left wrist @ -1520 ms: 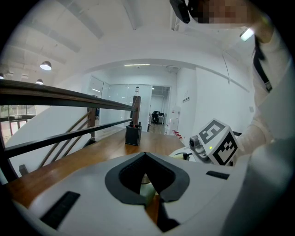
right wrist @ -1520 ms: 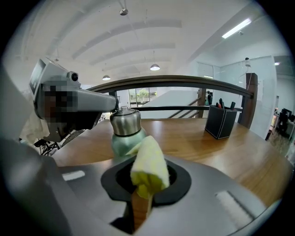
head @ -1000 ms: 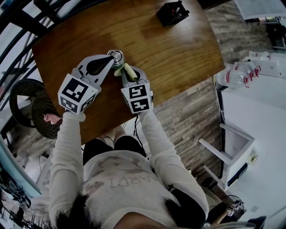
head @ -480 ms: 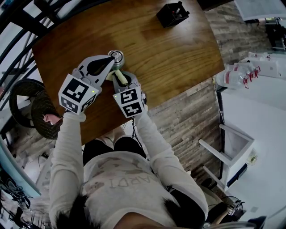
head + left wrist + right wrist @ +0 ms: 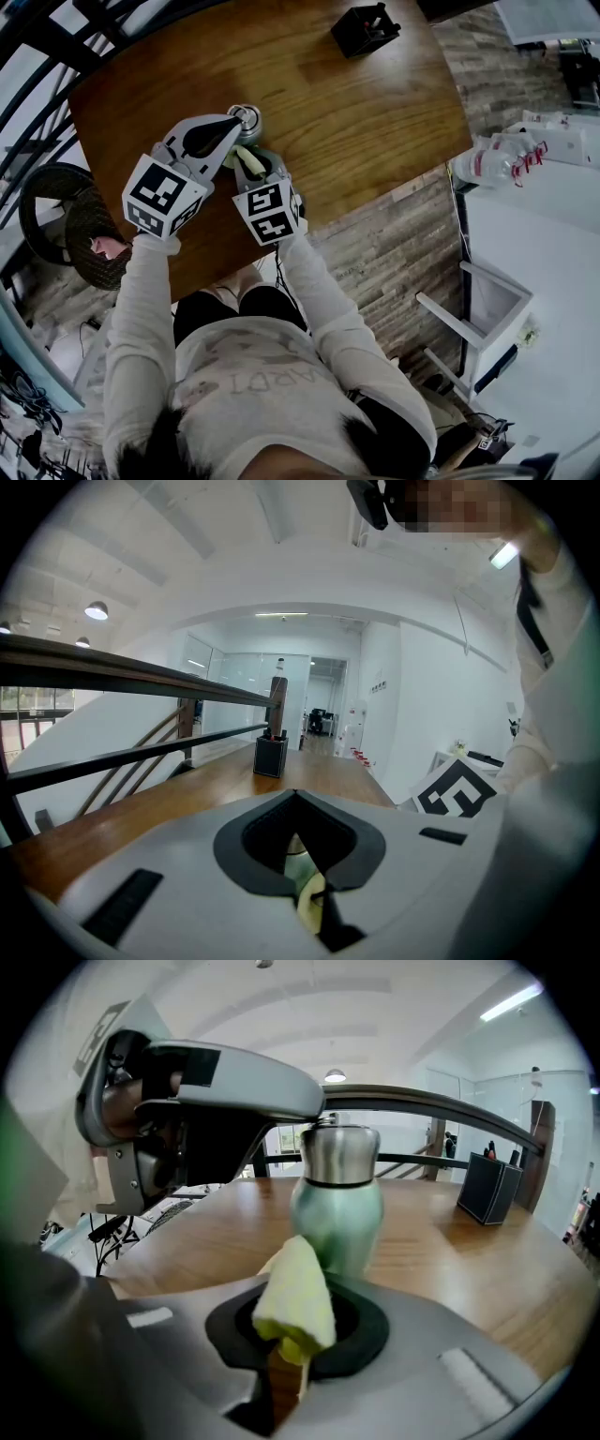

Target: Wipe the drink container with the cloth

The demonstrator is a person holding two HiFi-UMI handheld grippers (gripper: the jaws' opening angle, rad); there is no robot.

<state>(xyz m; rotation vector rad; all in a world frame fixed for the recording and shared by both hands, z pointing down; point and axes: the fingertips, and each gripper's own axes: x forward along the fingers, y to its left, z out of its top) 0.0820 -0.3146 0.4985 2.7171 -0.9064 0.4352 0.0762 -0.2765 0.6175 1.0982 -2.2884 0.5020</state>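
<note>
Standing upright on the wooden table [image 5: 375,112], the drink container [image 5: 337,1206] is a pale green bottle with a steel cap. It sits in the table's left half, not far from the edge nearest the person. The left gripper [image 5: 232,122] comes in from above with its jaws drawn together and its tips at the cap. From where I look, it seems meant to pin the bottle so it won't skate or tip under rubbing. I can't tell whether the tips pinch the cap's rim or only press on it.

The right gripper [image 5: 286,1361] is clamped on the cloth [image 5: 296,1299], a yellow-green fold that pokes up out of the jaws like a small wedge, aimed at the bottle's lower body. It is close up against the green wall, but I can't confirm real contact. Gripping the cloth by its root leaves the soft tip free to do the wiping.

As for room, the two grippers sit side by side and close together, so the right one has little slack on its left. To the bottle's right and beyond it, the tabletop lies bare as far as the black box [image 5: 366,26] near the far edge, well apart. A railing [image 5: 450,1108] runs behind the table. I'd judge the bottle's right side the easy path for a sweep, and the near edge the thing to mind.
</note>
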